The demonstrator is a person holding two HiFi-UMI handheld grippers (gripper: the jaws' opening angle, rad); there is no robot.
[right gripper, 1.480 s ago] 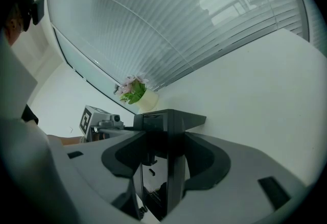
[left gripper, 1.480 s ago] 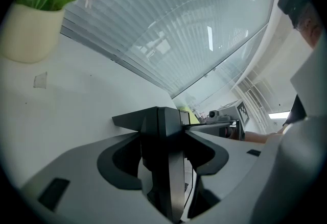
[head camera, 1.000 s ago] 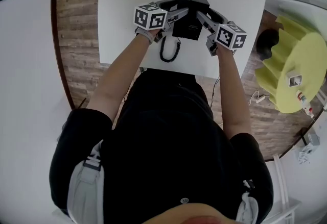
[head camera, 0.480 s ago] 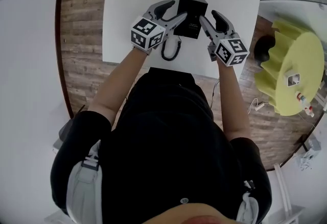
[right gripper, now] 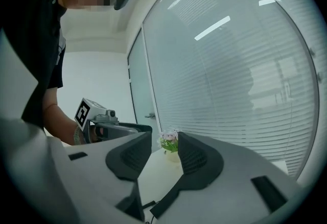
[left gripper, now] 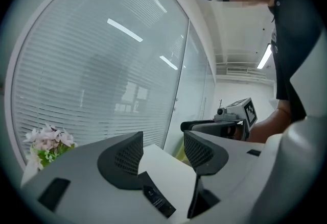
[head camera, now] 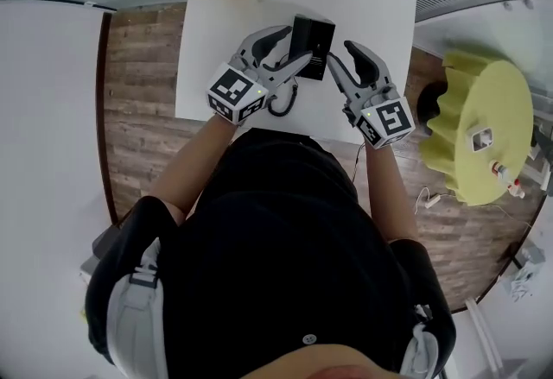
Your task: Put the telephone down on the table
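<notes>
The telephone (head camera: 318, 36) lies flat on the white table (head camera: 371, 15), a black box with its coiled cord (head camera: 285, 99) curling off the near left corner. From the head view it sits between the two tongs. The left tongs (head camera: 300, 44) reaches in from the lower left, and its tips overlap the telephone's left edge. The right tongs (head camera: 338, 50) comes in from the lower right, and its tips are just beside the right edge.

In the left gripper view the pads are spread well apart. Only the table top and the window blinds show in the gap, and nothing is pinched. In the right gripper view the jaws have just been closing, yet they are clearly apart. Between them show only the table and a small pot of pink flowers (right gripper: 168, 141) at its far end. Neither tongs presses on the telephone.
</notes>
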